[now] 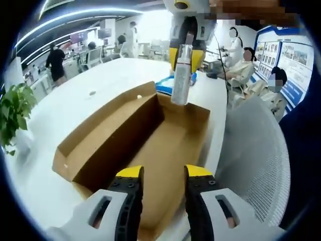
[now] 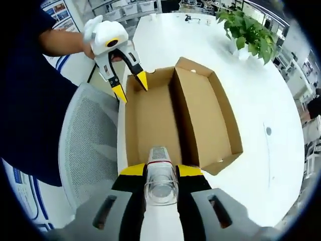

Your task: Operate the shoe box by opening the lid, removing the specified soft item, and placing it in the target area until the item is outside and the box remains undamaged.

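The right tool (image 2: 160, 173) is pinching a clear bottle (image 2: 160, 178) above the open shoe box's (image 2: 198, 108) end edge; the left tool (image 1: 160, 175) is hovering spread over the opposite edge, white desk (image 2: 251, 90) lying open alongside.

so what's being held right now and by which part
The right gripper holds a clear bottle around its body; the left gripper is open and holds nothing.
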